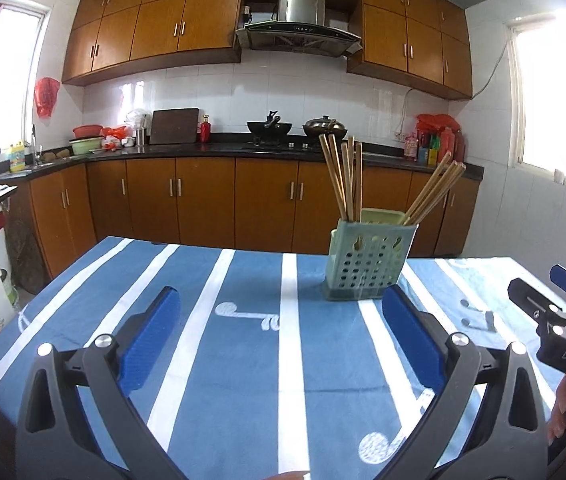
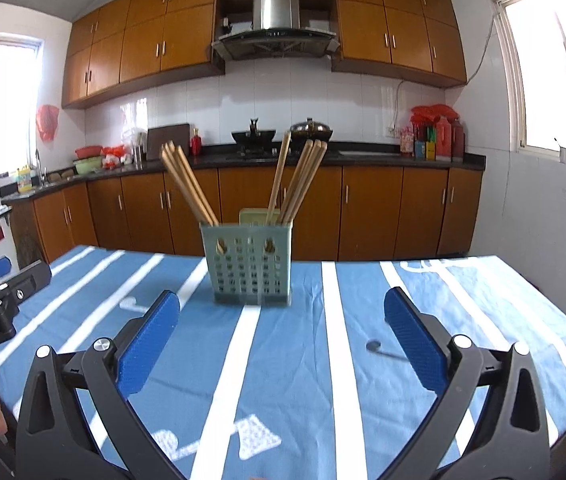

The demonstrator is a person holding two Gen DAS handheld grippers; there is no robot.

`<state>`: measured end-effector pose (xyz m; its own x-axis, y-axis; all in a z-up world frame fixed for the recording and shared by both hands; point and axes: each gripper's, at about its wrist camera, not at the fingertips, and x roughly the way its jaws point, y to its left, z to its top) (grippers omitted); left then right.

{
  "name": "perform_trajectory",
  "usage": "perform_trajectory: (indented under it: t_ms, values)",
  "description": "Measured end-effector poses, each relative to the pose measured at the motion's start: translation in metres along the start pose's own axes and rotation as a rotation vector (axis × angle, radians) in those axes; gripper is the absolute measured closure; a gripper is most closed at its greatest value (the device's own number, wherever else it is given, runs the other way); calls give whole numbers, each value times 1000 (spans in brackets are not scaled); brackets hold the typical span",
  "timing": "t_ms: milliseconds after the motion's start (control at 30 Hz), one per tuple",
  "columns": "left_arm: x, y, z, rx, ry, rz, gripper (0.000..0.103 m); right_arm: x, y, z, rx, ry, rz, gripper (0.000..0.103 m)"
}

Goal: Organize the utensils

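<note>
Left view: left gripper (image 1: 281,332) jaws wide apart, empty, above the table (image 1: 243,360). Holder (image 1: 367,264) with chopsticks (image 1: 347,176) stands upright ahead, right of centre.

Right view: right gripper (image 2: 282,334) spread, empty; holder centred ahead.

You get bright daylight from overexposed windows (image 1: 555,92) on both side walls, glare on the white wall tiles (image 1: 303,92), strong fisheye bending with dark corners, and slight softness in the right view.
</note>
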<state>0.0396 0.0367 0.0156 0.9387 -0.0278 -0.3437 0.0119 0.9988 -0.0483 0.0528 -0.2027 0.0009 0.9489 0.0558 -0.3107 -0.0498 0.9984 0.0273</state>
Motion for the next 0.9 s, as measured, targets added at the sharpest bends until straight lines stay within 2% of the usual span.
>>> perform_trajectory:
  t_ms: [267,900]
  values:
    - [-1,-7,-20,42,33,20,4,0,2,-25,-6,60,-3,2]
    - [2,-15,-27,30,59,15,4,-6,2,-30,-11,70,-14,2]
